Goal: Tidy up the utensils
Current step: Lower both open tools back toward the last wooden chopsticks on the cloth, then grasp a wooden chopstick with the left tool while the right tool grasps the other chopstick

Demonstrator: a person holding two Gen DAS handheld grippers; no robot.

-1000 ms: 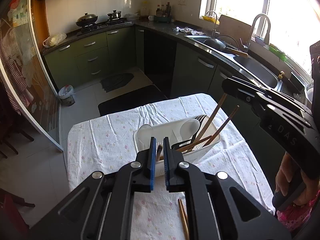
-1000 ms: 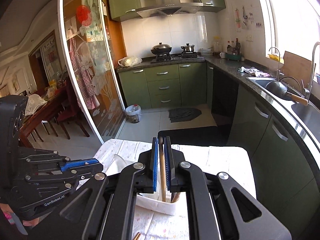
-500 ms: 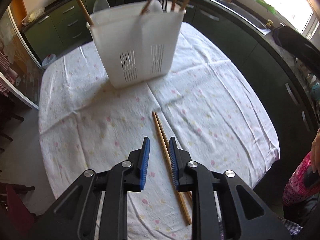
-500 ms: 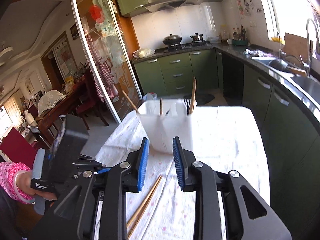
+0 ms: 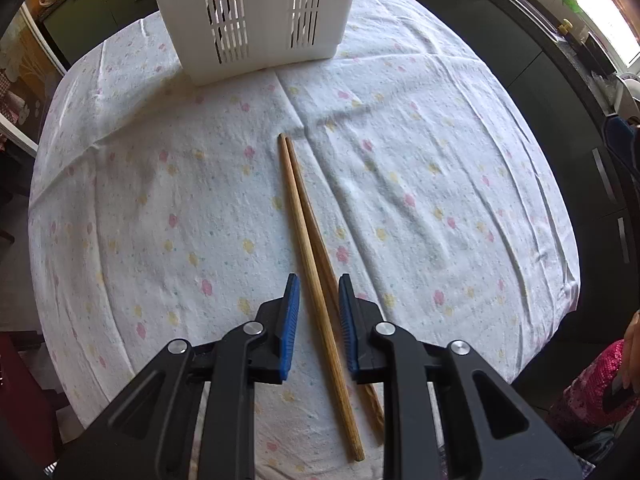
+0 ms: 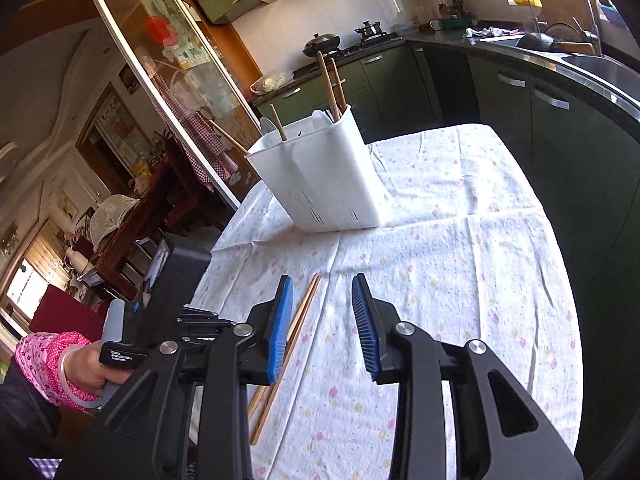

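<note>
Left tool [image 5: 316,304] open around two chopsticks [image 5: 308,232] lying together on counter [image 5: 440,184] near white holder [image 5: 256,16]; right tool [image 6: 322,316] wide, empty; might grab both, dropping one.

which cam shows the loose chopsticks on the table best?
Left wrist: the chopsticks lie full length, centred between its open fingers. Right wrist sees them obliquely, partly hidden behind its own finger.

White floral tablecloth [image 5: 420,168] over table. Dark green cabinets [image 6: 520,96] along wall, black counter w/ sink [image 6: 596,62] & faucet. Wok [image 6: 321,42] + kettle [image 6: 370,29] on stove, range hood above. Glass sliding door [image 6: 168,80] at left, dining rm behind.
</note>
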